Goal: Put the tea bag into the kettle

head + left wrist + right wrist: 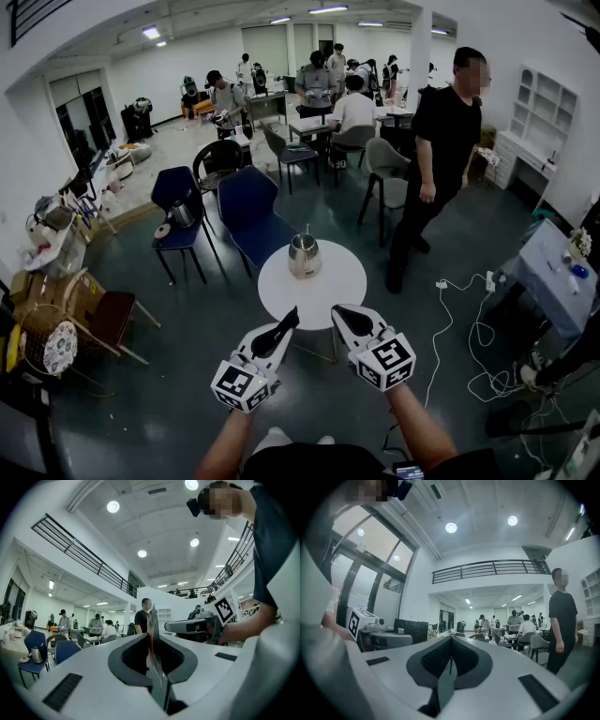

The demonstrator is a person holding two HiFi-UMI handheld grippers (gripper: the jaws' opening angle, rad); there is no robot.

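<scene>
A steel kettle (304, 255) stands with its lid on at the far side of a small round white table (281, 292). My left gripper (291, 321) hovers over the table's near edge, shut on the tea bag (152, 630), a thin flat packet seen edge-on between the dark pads and sticking out past them. My right gripper (338, 314) is level with the left one and a little to its right, apart from it. In the right gripper view its jaws (451, 644) meet with nothing visible between them. Both grippers point upward, short of the kettle.
Two blue chairs (248, 211) stand behind the table; the left one (178, 192) carries another small kettle. A person in black (441, 159) stands at the right. White cables (469, 323) trail on the floor to the right. Wicker furniture (52, 323) sits at the left.
</scene>
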